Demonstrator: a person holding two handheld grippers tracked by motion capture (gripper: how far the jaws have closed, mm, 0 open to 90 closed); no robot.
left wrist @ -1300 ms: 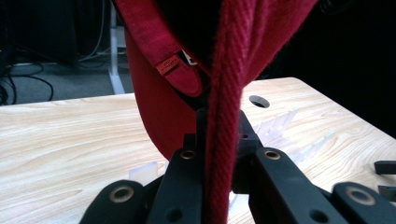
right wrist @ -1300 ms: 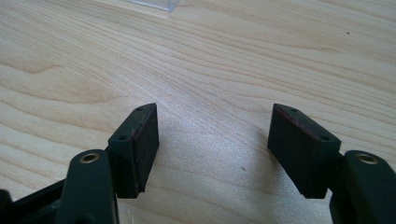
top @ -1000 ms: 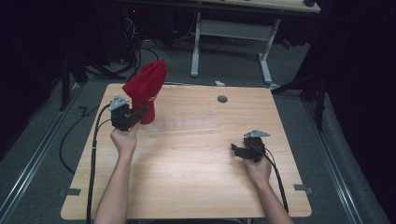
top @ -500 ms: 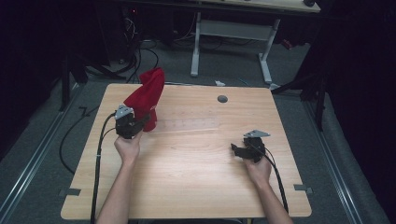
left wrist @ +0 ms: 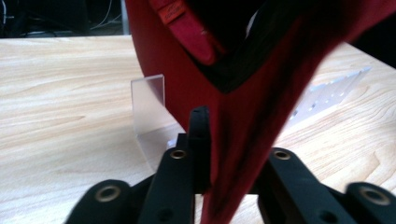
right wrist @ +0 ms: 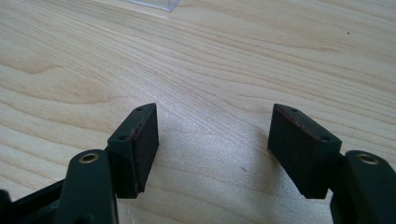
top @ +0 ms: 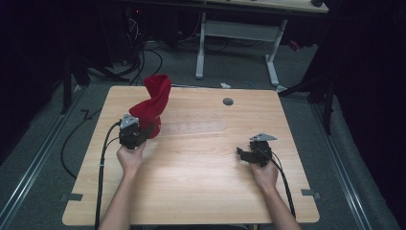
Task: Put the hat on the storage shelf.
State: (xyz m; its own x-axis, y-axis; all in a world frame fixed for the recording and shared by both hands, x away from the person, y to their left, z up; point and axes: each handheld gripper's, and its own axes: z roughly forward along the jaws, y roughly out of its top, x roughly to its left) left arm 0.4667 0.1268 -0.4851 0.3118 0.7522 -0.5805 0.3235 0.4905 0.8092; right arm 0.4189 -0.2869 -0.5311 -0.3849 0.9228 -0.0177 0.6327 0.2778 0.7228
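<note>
The left gripper (top: 149, 128) is holding a red cap (top: 152, 103) at the table's (top: 201, 191) far left, just above the wood. Its jaws have just been opening a little, yet in the left gripper view the cloth (left wrist: 243, 116) is running down between them and the pads are seemingly pinching it. A clear plastic stand (left wrist: 152, 109) is sitting on the table right behind the cap. The right gripper (top: 244, 154) is resting low at the right, well apart from the cap, its jaws spread over bare wood with nothing between them (right wrist: 212, 154).

The risk is likely the loosening grip: if the pads are letting go while the cap is hanging tilted, the soft cloth may be slumping sideways, missing the stand or knocking it over. The brim could also be catching on a jaw as the hand withdraws
</note>
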